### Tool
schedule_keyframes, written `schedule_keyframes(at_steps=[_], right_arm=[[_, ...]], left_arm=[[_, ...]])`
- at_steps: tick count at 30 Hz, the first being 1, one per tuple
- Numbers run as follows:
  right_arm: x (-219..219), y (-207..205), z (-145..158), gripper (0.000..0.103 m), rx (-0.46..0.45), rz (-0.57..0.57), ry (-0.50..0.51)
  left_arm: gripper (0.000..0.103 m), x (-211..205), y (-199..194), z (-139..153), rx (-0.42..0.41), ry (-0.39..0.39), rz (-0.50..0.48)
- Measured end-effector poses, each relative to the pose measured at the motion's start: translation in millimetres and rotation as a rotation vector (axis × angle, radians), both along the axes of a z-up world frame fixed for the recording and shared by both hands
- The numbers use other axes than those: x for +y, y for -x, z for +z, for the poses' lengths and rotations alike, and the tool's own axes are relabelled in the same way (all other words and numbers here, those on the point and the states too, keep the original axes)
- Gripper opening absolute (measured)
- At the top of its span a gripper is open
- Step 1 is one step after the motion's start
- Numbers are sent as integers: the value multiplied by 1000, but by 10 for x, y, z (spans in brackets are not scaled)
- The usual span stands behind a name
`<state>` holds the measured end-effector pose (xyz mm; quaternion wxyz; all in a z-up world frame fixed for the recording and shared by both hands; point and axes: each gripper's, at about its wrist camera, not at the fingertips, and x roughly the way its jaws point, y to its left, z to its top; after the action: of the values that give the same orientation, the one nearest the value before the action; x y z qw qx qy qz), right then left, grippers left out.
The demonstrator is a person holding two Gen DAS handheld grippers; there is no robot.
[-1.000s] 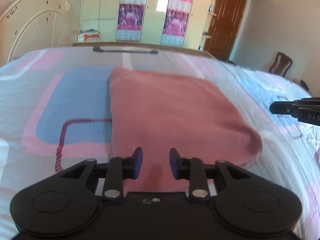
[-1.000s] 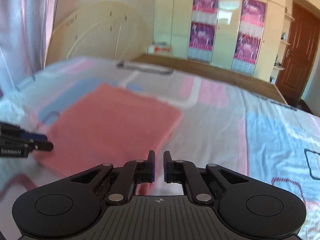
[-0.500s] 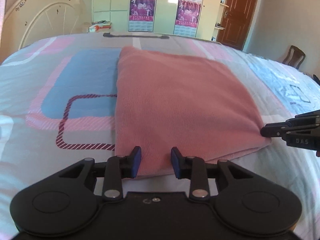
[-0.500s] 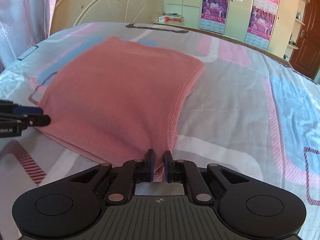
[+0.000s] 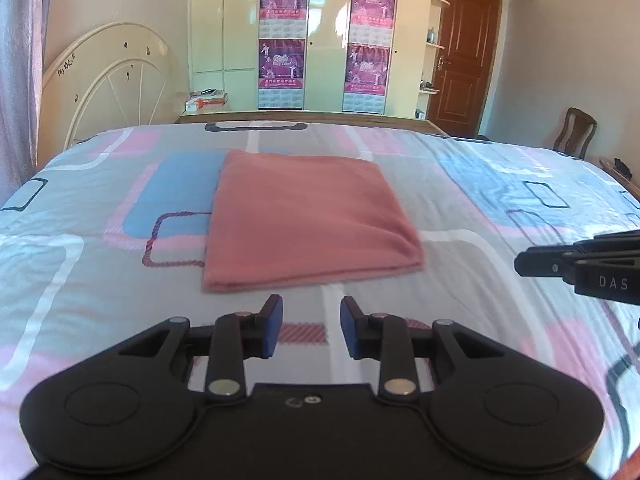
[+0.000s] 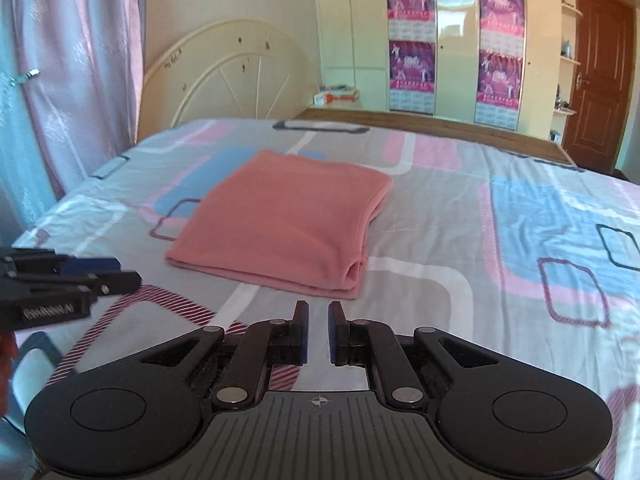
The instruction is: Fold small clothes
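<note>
Pink cloth lies folded flat on the bed, a rough square, mid-mattress toward the headboard side. Its layered open edges face right and near; the fold mouth shows at the near right corner in the right wrist view. Left edge straight, resting over a blue patch of the sheet.

Left gripper: jaws spread wide, nothing between them, hovering just short of the cloth's near edge, not touching. Right gripper: jaws parted by a narrow gap, nothing held, also short of the near edge and apart from the cloth. Each gripper shows in the other's view, off to the side: right one, left one.

Bare sheet all round the cloth; widest stretch to the right. Wooden footboard bounds the far edge. Beyond it wardrobe with posters, door, chair far right. Curtain on the left.
</note>
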<state>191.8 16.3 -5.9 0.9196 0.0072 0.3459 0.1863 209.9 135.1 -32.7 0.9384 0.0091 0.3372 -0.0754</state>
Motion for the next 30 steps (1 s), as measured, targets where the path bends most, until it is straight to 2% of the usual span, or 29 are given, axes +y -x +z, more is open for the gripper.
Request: schedule_keyframes(at_steps=[7, 9, 11, 12, 13, 14, 15, 16, 18, 20, 30], right_arm=[[-74, 583, 223, 8, -44, -37, 6], [-105, 746, 281, 8, -52, -37, -1], [-133, 914, 354, 8, -61, -36, -2], [-137, 982, 379, 11, -66, -34, -4], [-142, 1045, 400, 26, -69, -34, -9], [-151, 1115, 426, 64, -75, -40, -13], [-157, 1174, 446, 87, -89, -50, -15], [-159, 1253, 473, 103, -126, -70, -17], [-159, 1357, 506, 103, -181, -95, -1], [-166, 1373, 522, 103, -151, -103, -6], [-211, 1544, 635, 103, -181, -146, 13]], left_arm=[[30, -166, 615, 270, -74, -2, 5], [38, -197, 778, 346, -100, -5, 14], [56, -222, 946, 410, -121, -15, 29], [60, -233, 1027, 442, -131, -16, 35], [71, -240, 1106, 471, -143, -14, 38], [85, -246, 1168, 497, -155, -13, 41], [97, -255, 1234, 523, -175, -17, 53], [103, -270, 1305, 542, -205, -31, 78], [103, -291, 1361, 561, -198, -56, 100], [103, -274, 1367, 569, -165, -41, 110], [103, -304, 1546, 705, -219, -46, 95]])
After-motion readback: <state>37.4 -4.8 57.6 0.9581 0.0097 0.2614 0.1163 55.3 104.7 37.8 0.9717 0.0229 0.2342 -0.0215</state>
